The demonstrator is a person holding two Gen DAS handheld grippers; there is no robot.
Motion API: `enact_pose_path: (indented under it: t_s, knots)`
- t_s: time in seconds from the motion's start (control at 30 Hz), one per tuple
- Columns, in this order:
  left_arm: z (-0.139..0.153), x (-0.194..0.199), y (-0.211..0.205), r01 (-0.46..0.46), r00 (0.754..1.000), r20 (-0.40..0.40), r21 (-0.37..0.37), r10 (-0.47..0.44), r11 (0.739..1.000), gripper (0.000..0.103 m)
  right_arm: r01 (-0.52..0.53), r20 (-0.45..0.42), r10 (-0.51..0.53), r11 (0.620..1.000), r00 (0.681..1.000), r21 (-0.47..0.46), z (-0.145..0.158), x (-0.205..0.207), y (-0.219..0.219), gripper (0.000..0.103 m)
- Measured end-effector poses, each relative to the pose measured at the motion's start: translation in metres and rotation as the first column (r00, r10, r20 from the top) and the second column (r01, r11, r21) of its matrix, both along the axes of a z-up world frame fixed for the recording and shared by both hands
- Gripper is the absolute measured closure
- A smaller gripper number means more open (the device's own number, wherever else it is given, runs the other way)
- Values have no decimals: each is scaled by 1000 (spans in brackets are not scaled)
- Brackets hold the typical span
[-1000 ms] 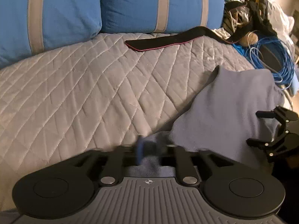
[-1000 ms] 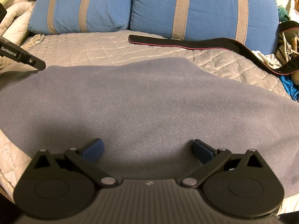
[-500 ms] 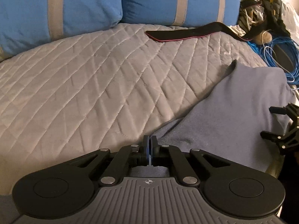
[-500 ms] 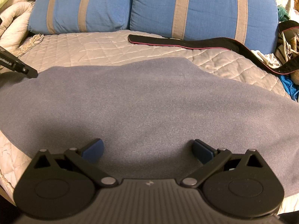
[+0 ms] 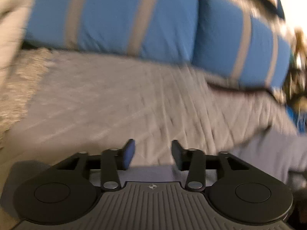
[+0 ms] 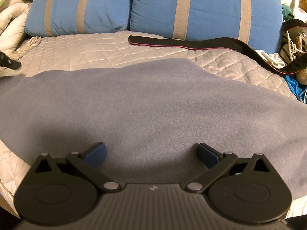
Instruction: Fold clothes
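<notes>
A grey-blue fleece garment (image 6: 153, 107) lies spread flat across the quilted bed. My right gripper (image 6: 151, 151) is open and empty, low over the garment's near edge. In the blurred left wrist view, my left gripper (image 5: 152, 151) is open and empty above the bare quilt (image 5: 115, 105); the garment (image 5: 272, 149) shows at the lower right and under the gripper body. The left gripper's tip (image 6: 9, 63) shows at the far left of the right wrist view, beside the garment's left end.
Two blue pillows with tan stripes (image 6: 191, 9) lie along the head of the bed. A black strap with a red edge (image 6: 191, 43) lies on the quilt behind the garment. A cream comforter (image 6: 11, 23) is at the left; clutter and blue cable (image 6: 293, 84) at the right.
My left gripper opened and let go of the garment's corner, then swung left and up, blurring its view. The right gripper stayed open and still.
</notes>
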State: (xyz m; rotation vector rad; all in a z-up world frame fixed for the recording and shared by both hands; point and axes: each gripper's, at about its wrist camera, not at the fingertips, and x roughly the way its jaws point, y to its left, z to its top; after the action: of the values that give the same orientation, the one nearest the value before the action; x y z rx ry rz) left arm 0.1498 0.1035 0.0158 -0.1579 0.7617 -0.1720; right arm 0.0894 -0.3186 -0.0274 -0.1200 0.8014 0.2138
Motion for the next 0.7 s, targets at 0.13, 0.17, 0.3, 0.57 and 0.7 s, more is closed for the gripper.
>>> enact_pose_path:
  t_s: [0.13, 0.17, 0.3, 0.57, 0.7]
  knots:
    - [12, -39, 35, -131, 979, 139, -111, 146, 985, 38, 7, 0, -7, 1000, 1000, 4, 1, -1, 0, 0]
    - [11, -50, 48, -181, 967, 154, -150, 204, 972, 36, 9, 1, -9, 1000, 1000, 4, 2, -1, 0, 0]
    - [2, -78, 88, -337, 918, 112, -285, 380, 897, 36, 19, 7, -19, 1000, 1000, 3, 5, -3, 1, 0]
    - [-35, -120, 131, -520, 825, -50, -457, 563, 722, 37, 19, 82, -22, 999, 996, 47, 20, -17, 1, 0]
    - [-57, -133, 156, -580, 769, -157, -579, 619, 573, 37, 22, 94, -26, 999, 995, 44, 24, -21, 3, 0]
